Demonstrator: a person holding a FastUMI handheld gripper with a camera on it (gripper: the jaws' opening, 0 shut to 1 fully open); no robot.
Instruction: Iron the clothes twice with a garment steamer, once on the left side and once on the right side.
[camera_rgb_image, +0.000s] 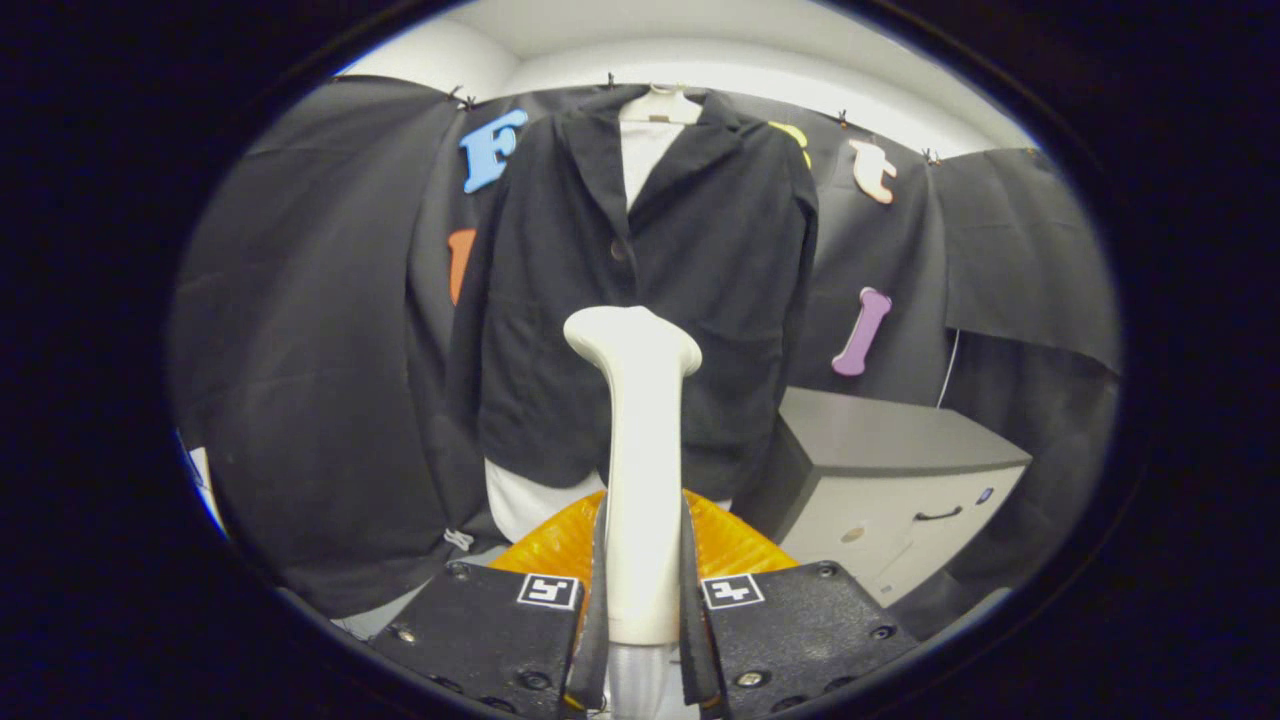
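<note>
A black jacket (655, 300) over a white shirt (645, 150) hangs on a hanger against the booth wall, straight ahead of the fingers. My gripper (641, 560) is shut on the white garment steamer (640, 450); both fingers press the handle from left and right. The steamer stands upright, and its head (632, 340) sits in front of the jacket's lower middle, with a gap I cannot judge. The white shirt's hem (530, 505) shows below the jacket.
A grey cabinet (890, 470) with a drawer handle stands to the right of the jacket, low down. An orange ribbed object (560, 545) lies just behind the fingers, beneath the steamer. Black cloth covers the wall on both sides.
</note>
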